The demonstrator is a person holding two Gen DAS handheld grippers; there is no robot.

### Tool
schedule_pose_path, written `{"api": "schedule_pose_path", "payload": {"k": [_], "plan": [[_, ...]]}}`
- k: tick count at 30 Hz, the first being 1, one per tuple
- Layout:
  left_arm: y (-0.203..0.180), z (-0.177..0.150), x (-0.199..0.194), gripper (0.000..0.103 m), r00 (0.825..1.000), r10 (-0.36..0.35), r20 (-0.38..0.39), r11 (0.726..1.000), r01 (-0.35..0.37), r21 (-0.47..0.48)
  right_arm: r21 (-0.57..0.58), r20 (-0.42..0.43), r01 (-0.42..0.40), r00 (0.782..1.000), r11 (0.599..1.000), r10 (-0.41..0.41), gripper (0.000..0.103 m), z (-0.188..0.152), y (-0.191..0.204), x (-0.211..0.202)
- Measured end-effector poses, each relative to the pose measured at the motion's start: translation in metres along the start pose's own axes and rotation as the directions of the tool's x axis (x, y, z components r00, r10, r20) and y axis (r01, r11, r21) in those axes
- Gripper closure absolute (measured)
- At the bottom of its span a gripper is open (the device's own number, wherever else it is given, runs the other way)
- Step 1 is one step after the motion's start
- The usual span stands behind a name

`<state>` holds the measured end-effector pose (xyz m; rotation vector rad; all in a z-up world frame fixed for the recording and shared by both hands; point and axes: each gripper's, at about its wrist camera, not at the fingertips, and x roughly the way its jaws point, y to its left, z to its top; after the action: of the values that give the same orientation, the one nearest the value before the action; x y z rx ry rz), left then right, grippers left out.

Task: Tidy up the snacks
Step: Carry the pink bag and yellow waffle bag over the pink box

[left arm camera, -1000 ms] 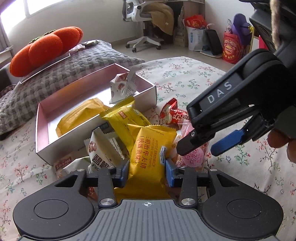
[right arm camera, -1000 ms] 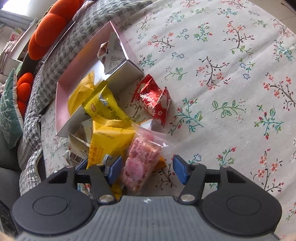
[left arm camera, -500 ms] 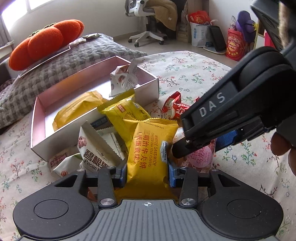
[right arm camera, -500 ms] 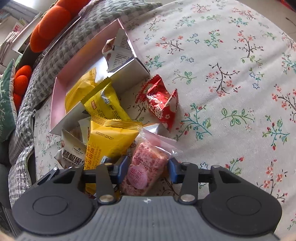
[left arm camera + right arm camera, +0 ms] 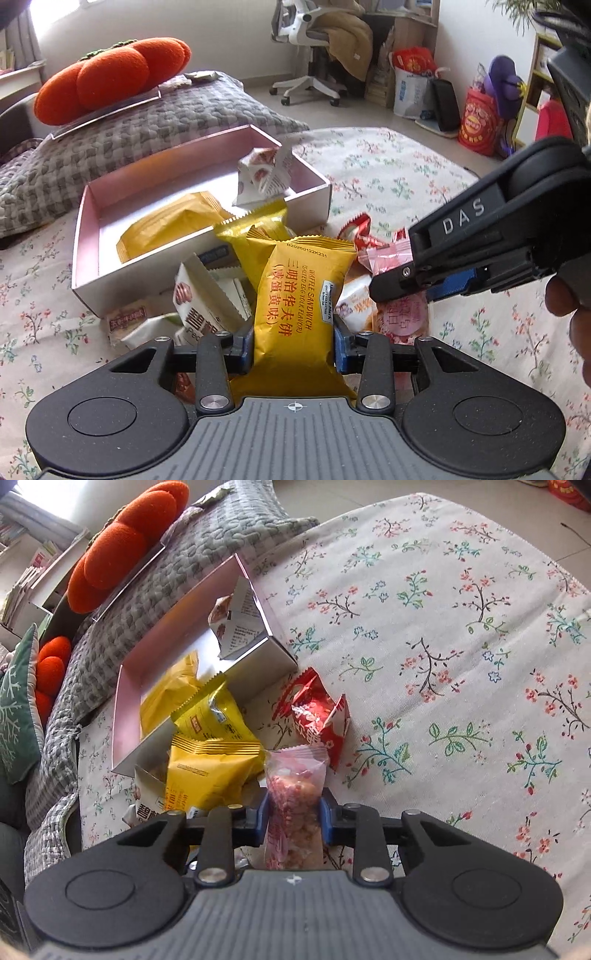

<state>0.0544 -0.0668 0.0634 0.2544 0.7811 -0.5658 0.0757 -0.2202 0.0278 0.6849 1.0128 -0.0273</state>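
You've got the yellow waffle pack (image 5: 299, 306) upright, pinched at its sides, printed face toward you. The pink clear-wrap bar (image 5: 293, 805) is pinched too, standing on end just right of it. The pink box (image 5: 207, 254) is open, with a yellow bag (image 5: 166, 229) flat inside and a white packet (image 5: 264, 177) tilted in its far corner. Another yellow pack (image 5: 210, 720) leans on the box's near wall. The red wrapper (image 5: 317, 716) lies beside the box on the cloth. White packets (image 5: 199, 306) sit piled under the yellow packs.

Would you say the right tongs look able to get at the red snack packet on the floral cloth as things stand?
Probably not yet: the right tongs are shut on the pink snack bag. The red packet itself lies uncovered just ahead.
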Motion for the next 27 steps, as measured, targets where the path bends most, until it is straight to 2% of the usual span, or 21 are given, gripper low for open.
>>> {"api": "schedule_pose_path", "payload": {"k": [10, 16, 19, 22, 27], "plan": [[0.016, 0.008, -0.015, 0.067, 0.999, 0.010, 0.048, 0.997, -0.007, -0.077, -0.008, 0.073, -0.002, 0.997, 1.000, 0.002, 0.082, 0.002, 0.001, -0.011], [0.035, 0.015, -0.030, 0.067, 0.994, 0.054, 0.095, 0.987, -0.039, -0.153, -0.041, 0.170, -0.005, 0.985, 0.999, 0.012, 0.082, 0.006, 0.005, -0.026], [0.043, 0.017, -0.032, 0.067, 0.989, 0.105, 0.103, 0.981, -0.086, -0.174, -0.059, 0.222, 0.012, 0.975, 0.998, 0.001, 0.082, 0.008, 0.007, -0.031], [0.048, 0.016, -0.032, 0.067, 0.986, 0.140, 0.096, 0.974, -0.119, -0.191, -0.062, 0.223, 0.006, 0.975, 0.998, 0.008, 0.082, 0.011, 0.008, -0.029], [0.057, 0.018, -0.037, 0.067, 0.983, 0.152, 0.105, 0.963, -0.124, -0.239, -0.060, 0.217, -0.002, 0.976, 0.998, 0.015, 0.082, 0.011, 0.009, -0.028]]}}
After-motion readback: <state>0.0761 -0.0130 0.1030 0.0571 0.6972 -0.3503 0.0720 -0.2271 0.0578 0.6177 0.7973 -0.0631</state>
